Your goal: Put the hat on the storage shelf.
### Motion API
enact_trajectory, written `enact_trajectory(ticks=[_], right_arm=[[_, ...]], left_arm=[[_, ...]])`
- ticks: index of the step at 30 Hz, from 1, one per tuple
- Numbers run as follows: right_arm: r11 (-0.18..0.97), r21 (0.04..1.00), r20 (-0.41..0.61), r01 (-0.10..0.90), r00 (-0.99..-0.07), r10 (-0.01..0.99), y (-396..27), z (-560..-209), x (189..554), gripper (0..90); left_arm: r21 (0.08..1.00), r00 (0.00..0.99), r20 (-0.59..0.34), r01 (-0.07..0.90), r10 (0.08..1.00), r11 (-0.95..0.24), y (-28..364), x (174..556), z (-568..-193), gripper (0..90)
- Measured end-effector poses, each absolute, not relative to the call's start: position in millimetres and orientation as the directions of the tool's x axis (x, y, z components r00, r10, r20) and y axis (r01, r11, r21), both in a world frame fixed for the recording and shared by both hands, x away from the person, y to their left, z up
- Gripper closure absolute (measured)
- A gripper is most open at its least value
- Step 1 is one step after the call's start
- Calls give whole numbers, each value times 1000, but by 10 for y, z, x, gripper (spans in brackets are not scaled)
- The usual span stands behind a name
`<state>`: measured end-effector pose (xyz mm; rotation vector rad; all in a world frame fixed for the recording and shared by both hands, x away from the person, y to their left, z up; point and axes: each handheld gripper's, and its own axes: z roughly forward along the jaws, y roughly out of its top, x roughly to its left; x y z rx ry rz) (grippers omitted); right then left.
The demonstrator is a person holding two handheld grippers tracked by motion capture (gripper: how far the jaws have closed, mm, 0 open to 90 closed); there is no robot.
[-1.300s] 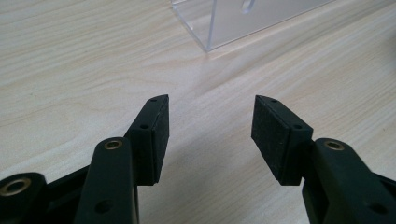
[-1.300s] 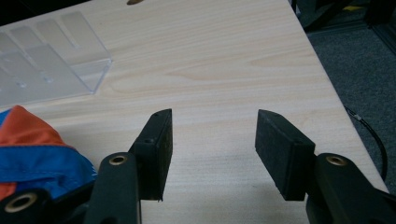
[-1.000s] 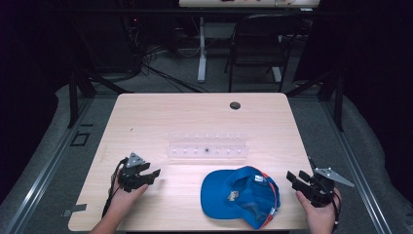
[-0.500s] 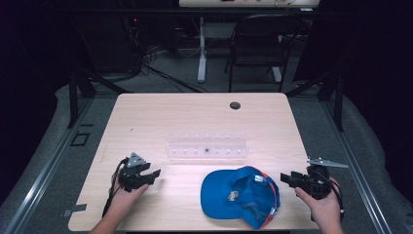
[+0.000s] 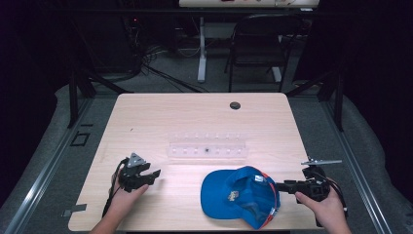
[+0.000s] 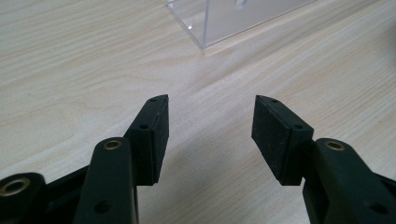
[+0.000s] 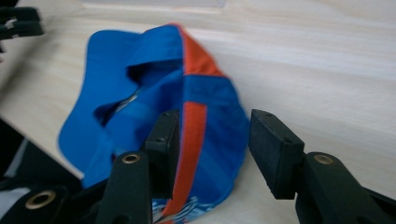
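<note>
Cap (image 5: 241, 195), blue with orange stripe, lies upside down at table (image 5: 160, 117) near edge, right of centre; right gripper (image 5: 281, 185) at its right rim, left gripper (image 5: 155, 174) well apart, clear rack (image 5: 207, 148) beyond. Left gripper view: jaws apart over bare wood. Right gripper view: jaws apart, straddling cap edge.

Cap front (image 7: 187, 140): I see it blurred, its lower part hidden behind my right gripper's jaws.
Clear box (image 6: 233, 18): beyond the cap, cut off by the top edge.
Box's dark speck (image 5: 207, 149): too small to tell.
</note>
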<state>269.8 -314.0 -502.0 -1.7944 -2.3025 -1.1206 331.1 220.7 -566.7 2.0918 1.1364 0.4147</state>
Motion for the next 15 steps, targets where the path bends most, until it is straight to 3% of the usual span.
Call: enact_trajectory(ticks=[6, 10, 15], right_arm=[[147, 514, 400, 845, -387, 831, -3076, -4993, 2651, 525], [127, 549, 403, 826, -395, 826, -3023, -5030, 2650, 409], [76, 530, 467, 844, -366, 805, -3031, -5060, 2672, 369]], left_arm=[[717, 566, -51, 594, 823, -365, 2204, 3306, -5663, 468], [717, 565, -49, 595, 824, -365, 2205, 3308, -5664, 468], [719, 565, -50, 593, 824, -363, 2207, 3307, -5662, 468]])
